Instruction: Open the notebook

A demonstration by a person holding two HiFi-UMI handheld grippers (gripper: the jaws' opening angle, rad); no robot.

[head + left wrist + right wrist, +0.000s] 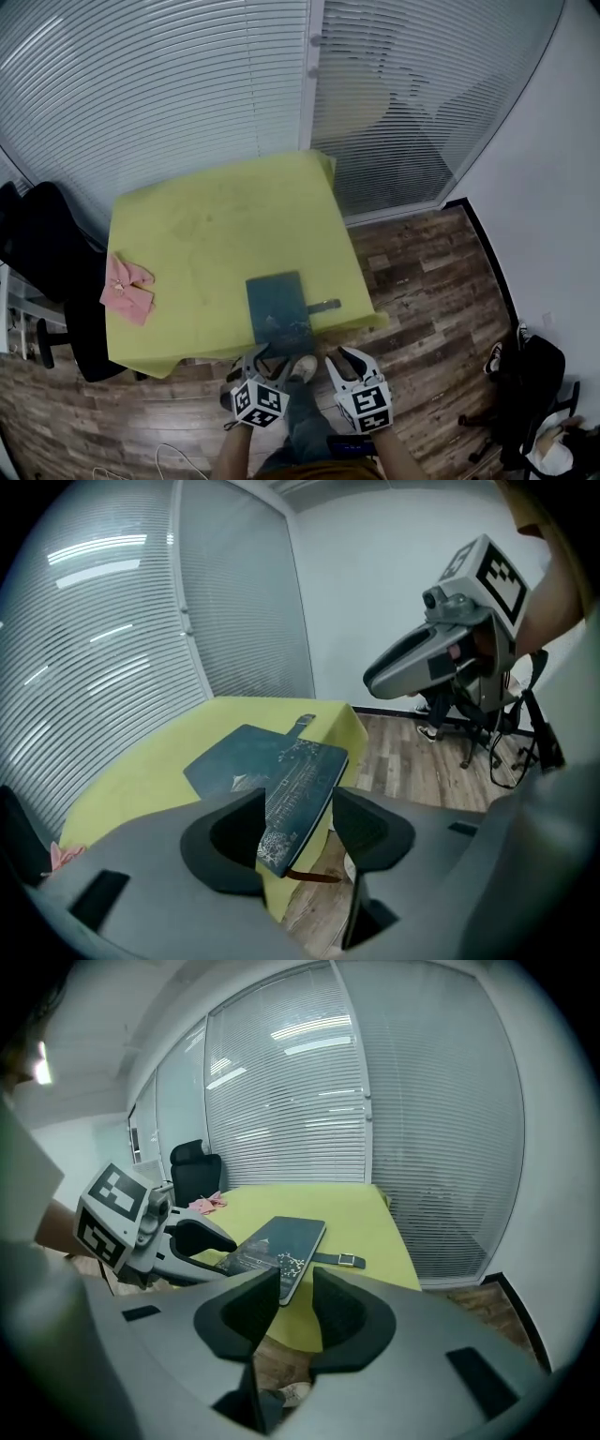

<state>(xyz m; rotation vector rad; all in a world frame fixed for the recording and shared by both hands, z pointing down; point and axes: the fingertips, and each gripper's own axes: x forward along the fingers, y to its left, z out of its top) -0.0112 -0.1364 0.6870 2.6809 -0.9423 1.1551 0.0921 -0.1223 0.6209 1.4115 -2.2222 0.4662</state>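
Note:
A dark teal notebook (pixel 278 305) lies shut at the near edge of the yellow table (pixel 216 225), its near end slightly over the edge. A strap with a buckle (pixel 324 305) sticks out from its right side. My left gripper (pixel 264 360) hovers open just off the table's edge, by the notebook's near left corner. In the left gripper view the notebook (pixel 272 771) shows through the gap of the left gripper (pixel 298 822), with no pad pressing on it. My right gripper (pixel 342 359) is open to the right of it. The right gripper (pixel 295 1302) points at the notebook (pixel 279 1239).
A pink cloth (pixel 127 287) lies at the table's left edge. A black office chair (pixel 52 253) stands left of the table. Glass walls with blinds (pixel 187 84) stand behind it. Wooden floor (pixel 431 281) runs to the right, with a black chair base (pixel 530 384) at the lower right.

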